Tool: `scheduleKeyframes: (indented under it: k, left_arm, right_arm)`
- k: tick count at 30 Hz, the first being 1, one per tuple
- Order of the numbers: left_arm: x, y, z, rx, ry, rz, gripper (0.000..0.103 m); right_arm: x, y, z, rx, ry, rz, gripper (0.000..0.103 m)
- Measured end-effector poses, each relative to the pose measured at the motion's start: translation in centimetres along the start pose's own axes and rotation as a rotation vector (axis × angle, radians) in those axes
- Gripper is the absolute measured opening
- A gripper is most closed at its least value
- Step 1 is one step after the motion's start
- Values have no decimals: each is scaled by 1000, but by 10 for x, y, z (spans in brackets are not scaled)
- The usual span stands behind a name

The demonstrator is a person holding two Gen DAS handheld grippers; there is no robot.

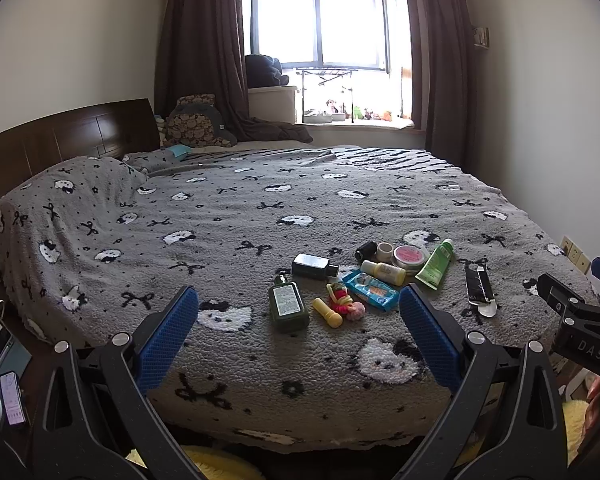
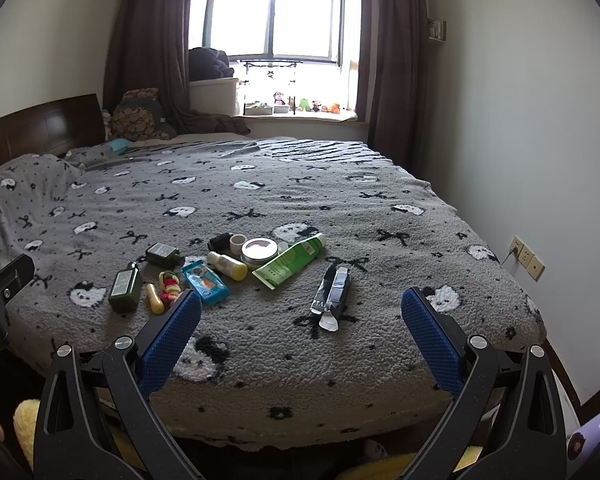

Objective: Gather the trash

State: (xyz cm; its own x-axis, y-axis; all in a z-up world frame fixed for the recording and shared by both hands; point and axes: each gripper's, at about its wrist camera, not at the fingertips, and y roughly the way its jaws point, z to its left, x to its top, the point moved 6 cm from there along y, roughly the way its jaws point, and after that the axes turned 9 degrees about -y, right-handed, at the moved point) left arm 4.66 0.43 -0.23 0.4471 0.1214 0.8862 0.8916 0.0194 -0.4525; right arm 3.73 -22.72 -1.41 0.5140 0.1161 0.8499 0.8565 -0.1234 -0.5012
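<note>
While both grippers hang spread wide and empty at the near bed edge, the right gripper (image 2: 300,336) best straddles the flattened, torn black-and-silver carton (image 2: 332,294) lying apart from the toiletries, while the left gripper (image 1: 298,320) stays clear.

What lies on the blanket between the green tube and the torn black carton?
Nothing: only bare grey blanket separates the green tube from the torn black carton. The right wrist view shows this best; the left wrist view agrees.
</note>
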Motion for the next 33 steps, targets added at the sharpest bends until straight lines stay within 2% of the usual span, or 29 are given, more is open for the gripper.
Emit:
scheduleKeyframes:
  k: [18,22,28,33]
  left_arm:
    - [1,0,3,10,12,-6,95]
    - [4,1,11,42,7,-14,95]
    - [10,16,25,72,-2,-13,95]
    - [3,39,30,81,-7,23,95]
  right_arm:
    - [0,1,-1,-1,4,-2,100]
    - [0,5,-6,-7,24,3,100]
    - [0,13,-21,-34,56,9,100]
    - [-6,33,-27,-48,71,35,100]
